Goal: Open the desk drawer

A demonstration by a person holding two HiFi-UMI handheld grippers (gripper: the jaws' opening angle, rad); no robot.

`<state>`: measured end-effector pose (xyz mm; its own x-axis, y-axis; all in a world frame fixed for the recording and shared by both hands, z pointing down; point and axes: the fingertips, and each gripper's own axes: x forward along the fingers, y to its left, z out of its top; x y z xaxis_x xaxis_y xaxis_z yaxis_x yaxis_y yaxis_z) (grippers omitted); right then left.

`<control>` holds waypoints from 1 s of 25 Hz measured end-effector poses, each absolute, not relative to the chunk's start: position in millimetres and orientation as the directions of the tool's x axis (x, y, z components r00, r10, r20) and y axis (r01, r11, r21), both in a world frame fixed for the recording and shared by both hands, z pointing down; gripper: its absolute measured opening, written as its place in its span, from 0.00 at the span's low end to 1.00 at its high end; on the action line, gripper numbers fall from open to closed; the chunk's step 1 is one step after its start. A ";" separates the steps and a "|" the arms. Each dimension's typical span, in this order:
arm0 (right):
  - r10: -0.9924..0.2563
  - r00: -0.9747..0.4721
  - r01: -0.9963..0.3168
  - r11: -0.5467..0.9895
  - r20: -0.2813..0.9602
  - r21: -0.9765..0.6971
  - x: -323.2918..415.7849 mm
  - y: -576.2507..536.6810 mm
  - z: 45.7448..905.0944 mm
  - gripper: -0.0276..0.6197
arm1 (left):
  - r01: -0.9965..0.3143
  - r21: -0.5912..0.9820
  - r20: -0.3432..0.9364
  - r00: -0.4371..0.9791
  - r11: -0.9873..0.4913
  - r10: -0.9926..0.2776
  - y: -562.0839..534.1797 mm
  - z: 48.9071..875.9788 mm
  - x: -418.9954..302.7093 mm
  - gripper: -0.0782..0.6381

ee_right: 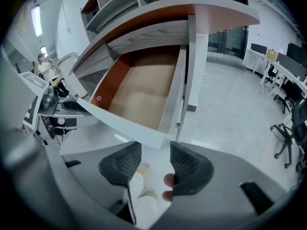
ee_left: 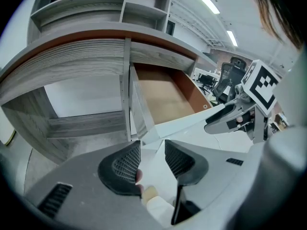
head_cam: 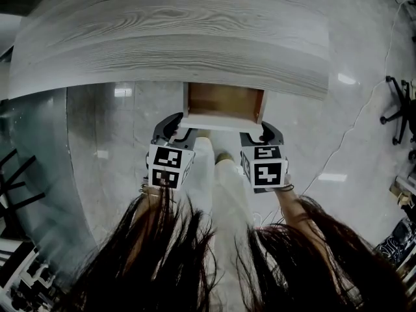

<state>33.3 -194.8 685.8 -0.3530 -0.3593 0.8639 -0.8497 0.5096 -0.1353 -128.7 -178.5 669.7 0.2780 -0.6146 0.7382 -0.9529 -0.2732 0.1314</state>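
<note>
While drawer [head_cam: 224, 101] juts lengthwise out from desk [head_cam: 169, 38], left tongs [ee_left: 152, 148], right tongs [ee_right: 156, 150] parted

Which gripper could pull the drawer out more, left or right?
Probably the right gripper, but only just. Its jaws are open, and the corner of the drawer front sits right at the gap between their tips. The left gripper is open at the other corner, nearly as well placed.

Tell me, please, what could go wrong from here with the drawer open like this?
The left gripper and right gripper have their jaws apart at the corners of the drawer front, so a further pull could slip off. The drawer looks well out; more pulling might bring it right out of the desk or against the person's legs.
</note>
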 end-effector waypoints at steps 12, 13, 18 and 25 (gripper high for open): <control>-0.349 -0.357 -0.845 0.515 0.866 -0.141 47.2 -176.3 683.0 0.34 | -0.968 0.120 0.746 0.236 -0.222 -0.623 -156.9 668.1 -123.4 0.33; -0.348 -0.358 -0.844 0.518 0.866 -0.140 48.7 -174.6 682.3 0.34 | -0.969 0.119 0.746 0.233 -0.218 -0.624 -154.2 667.2 -122.6 0.32; -0.333 -0.365 -0.831 0.537 0.869 -0.144 51.1 -166.4 678.4 0.34 | -0.975 0.115 0.751 0.212 -0.192 -0.626 -143.4 663.1 -122.2 0.32; -0.330 -0.366 -0.825 0.547 0.870 -0.140 49.3 -161.5 667.7 0.34 | -0.979 0.113 0.754 0.196 -0.171 -0.627 -135.1 651.5 -124.2 0.32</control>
